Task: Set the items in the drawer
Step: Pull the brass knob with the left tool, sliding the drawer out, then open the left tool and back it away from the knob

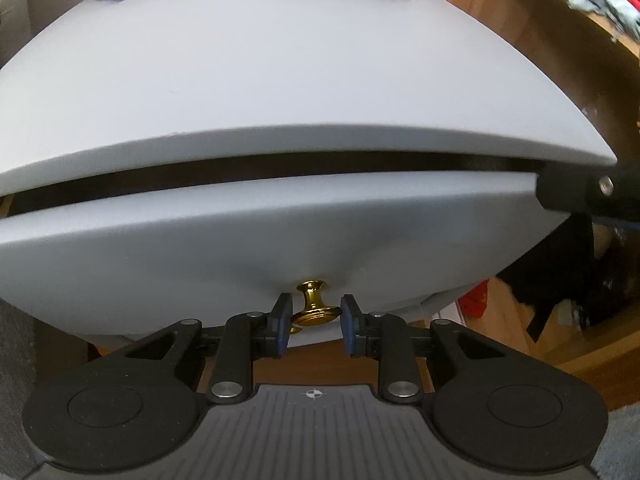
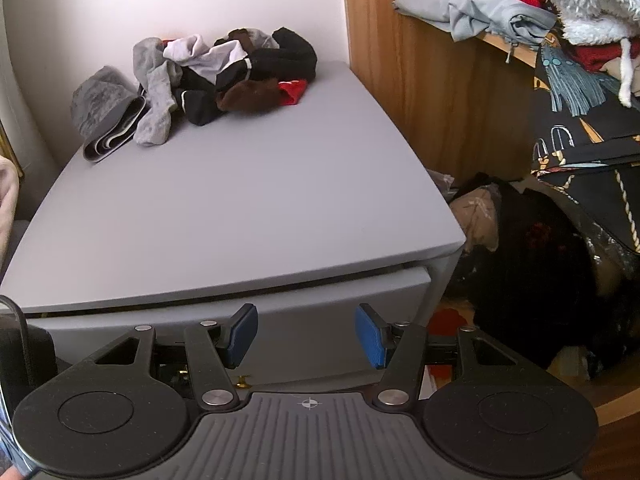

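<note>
Left tool (image 1: pixel 312 326) straddles, ungripped, the drawer (image 1: pixel 240 240) knob (image 1: pixel 311 306); right tool (image 2: pixel 306 338) open; socks (image 2: pixel 208 80) unmoved atop.

- My left tool (image 1: pixel 313 323): matte black linkage arms, silver pivot screws, dark blue pads (image 1: pixel 282 330).
- My right tool (image 2: pixel 306 335): same black frame, brighter blue pads (image 2: pixel 370 336).
- Both carry a ribbed grey plate with a small crosshair mark.
- A black cable (image 2: pixel 16 316) loops at my right view's left edge.

No legible text, labels or numbers anywhere
</note>
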Demonstrator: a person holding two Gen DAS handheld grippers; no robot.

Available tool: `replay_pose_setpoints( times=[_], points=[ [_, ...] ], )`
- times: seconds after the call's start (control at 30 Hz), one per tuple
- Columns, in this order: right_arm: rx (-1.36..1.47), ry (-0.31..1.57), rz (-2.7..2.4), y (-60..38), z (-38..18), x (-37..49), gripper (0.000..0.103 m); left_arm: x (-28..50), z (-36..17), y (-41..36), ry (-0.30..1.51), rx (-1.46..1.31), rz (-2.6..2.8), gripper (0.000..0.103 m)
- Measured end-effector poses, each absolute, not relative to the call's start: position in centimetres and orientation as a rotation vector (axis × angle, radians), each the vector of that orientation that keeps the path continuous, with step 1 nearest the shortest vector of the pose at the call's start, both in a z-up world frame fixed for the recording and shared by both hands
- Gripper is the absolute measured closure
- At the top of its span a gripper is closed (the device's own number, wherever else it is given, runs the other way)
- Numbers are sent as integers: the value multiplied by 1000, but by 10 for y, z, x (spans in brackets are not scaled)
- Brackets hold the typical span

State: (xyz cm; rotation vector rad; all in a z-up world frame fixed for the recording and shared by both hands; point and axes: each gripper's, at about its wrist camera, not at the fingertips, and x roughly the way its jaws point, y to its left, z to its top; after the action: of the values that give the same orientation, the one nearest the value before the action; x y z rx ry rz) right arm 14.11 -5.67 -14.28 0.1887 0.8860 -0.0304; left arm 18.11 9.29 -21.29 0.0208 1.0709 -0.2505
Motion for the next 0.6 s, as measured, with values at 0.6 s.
replay_pose_setpoints(
  times=[0.6],
  points=[
    [153,897,-61,-58,-150,150,46,173,-220,94,1078,84,-283,76]
  ],
)
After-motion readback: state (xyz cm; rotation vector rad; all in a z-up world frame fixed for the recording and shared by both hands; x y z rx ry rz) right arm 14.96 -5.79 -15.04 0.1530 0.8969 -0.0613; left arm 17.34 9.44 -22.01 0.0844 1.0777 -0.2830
